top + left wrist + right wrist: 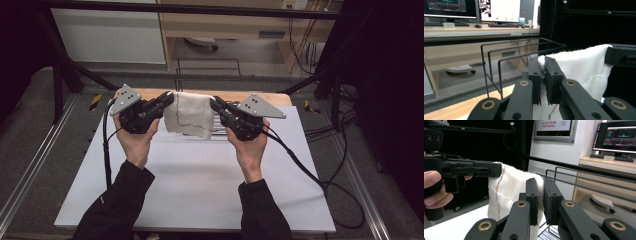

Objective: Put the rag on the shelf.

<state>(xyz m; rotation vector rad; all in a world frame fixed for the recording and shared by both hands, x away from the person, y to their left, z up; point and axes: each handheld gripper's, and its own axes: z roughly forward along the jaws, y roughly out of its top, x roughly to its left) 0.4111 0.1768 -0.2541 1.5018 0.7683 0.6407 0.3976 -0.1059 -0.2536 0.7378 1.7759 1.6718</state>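
While it hangs between them, both grippers' fingers (pixel 554 72) clamp the cloth's (pixel 190 115) top corners.

From my seat, the cloth's (pixel 584 67) lower edge runs off the bottom of the left gripper view — the jaws cover its pinched corner. In the high view, the wire rack (pixel 220 131) sits mostly behind the cloth at centre. Monitor text, upper right of the right gripper view — too small to read.
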